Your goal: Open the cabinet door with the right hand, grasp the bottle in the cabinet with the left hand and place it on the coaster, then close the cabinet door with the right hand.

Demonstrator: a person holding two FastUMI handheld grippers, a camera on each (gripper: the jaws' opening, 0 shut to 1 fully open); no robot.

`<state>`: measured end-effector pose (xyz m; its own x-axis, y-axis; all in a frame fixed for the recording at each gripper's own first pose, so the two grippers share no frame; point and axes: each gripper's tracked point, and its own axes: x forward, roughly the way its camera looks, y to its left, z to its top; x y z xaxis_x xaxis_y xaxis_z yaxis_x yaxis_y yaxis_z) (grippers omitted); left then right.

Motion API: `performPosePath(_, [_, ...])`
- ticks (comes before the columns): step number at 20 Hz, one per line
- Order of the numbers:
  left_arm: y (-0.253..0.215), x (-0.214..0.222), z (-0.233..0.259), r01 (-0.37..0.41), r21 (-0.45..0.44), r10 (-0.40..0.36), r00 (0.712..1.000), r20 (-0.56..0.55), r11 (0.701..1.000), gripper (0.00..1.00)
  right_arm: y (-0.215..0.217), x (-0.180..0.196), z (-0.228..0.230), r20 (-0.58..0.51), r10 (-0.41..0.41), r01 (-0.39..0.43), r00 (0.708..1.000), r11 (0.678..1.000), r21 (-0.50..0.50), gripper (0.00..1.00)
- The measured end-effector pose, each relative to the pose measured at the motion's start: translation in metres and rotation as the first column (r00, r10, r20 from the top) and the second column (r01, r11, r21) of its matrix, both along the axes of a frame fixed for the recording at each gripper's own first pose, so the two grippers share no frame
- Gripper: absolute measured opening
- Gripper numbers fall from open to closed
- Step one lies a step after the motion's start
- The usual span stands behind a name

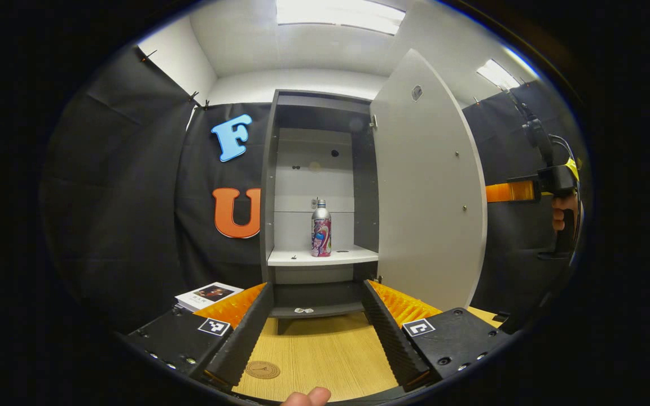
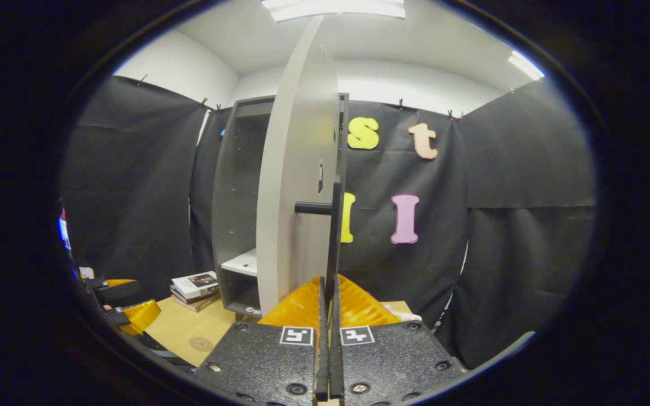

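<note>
Left gripper view: the bottle [image 1: 321,228] stands upright on the cabinet [image 1: 268,186] shelf, near the shelf's front edge and toward its right side, with the door [image 1: 426,186] swung open. It looks like a light, rigid, smooth metal bottle, likely slippery, so I judge the straight body below the shoulder the best hold. The left gripper [image 1: 316,332] has jaws wide apart over the table [image 1: 325,349], the coaster [image 1: 262,370] between them; the right gripper [image 2: 328,344] has jaws closed together, just below the door handle [image 2: 333,237].
</note>
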<state>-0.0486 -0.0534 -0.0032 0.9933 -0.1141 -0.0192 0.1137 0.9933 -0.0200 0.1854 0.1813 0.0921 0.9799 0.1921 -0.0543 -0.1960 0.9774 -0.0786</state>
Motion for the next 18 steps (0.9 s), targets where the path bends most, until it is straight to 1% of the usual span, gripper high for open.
performPosePath(5, [-0.001, 0.0, 0.0, -0.008, 0.0, 0.008, 1.0, -0.001, 1.0, 0.95, -0.01, 0.002, 0.0, 0.002, -0.051, 0.051, 0.999, 0.999, 0.008, 0.04])
performPosePath(9, [-0.001, 0.0, -0.001, -0.015, 0.0, 0.015, 1.0, 0.001, 1.0, 0.95, -0.004, 0.004, 0.001, 0.008, -0.008, 0.008, 1.0, 1.0, 0.027, 0.04])
performPosePath(11, [-0.001, -0.001, -0.002, -0.021, -0.001, 0.021, 1.0, -0.003, 1.0, 0.95, -0.003, 0.0, 0.001, 0.008, -0.007, 0.006, 1.0, 0.999, 0.045, 0.04])
performPosePath(13, [0.001, -0.002, -0.003, -0.033, -0.003, 0.033, 0.999, -0.005, 0.999, 0.95, -0.003, 0.0, 0.002, 0.031, -0.004, 0.003, 0.999, 0.999, 0.049, 0.04])
performPosePath(16, [0.002, -0.005, -0.004, -0.048, -0.007, 0.048, 0.999, -0.01, 0.999, 0.95, -0.015, 0.0, 0.0, 0.043, -0.052, 0.051, 0.998, 0.998, 0.041, 0.04])
performPosePath(18, [0.004, -0.006, -0.004, -0.056, -0.011, 0.056, 0.998, -0.014, 0.998, 0.95, -0.015, -0.003, -0.002, 0.04, -0.065, 0.062, 0.997, 0.996, 0.068, 0.04])
